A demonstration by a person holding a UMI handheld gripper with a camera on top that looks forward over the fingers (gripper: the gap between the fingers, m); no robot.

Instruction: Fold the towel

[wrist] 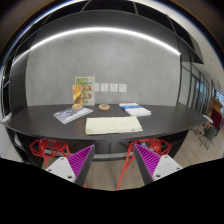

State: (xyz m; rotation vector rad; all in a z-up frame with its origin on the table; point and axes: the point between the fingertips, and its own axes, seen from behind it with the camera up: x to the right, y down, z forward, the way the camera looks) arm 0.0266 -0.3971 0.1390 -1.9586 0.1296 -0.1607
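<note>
The gripper [108, 165] hangs well back from the table, its two fingers spread wide with the magenta pads [78, 160] facing one another across an empty gap; nothing is held. Just beyond the fingertips, below the table's near edge, stand red chair frames [45, 150].

Farther out lies the dark table [40, 128], and on it, straight ahead of the gap between the fingers and slightly above them in the view, the towel [113, 125]. It is a pale, flat rectangle near the table's front edge, its long axis running left to right, across the line of the fingers and not along it. So the approach is, by my judgement, forward and up to the near long edge, with the fingers meeting that edge square on.

Left of the towel rests a stack of papers [72, 114]; to its right and a little farther, a bluish book [135, 110]. Behind them, against the grey wall, stands a colourful box [83, 92].
</note>
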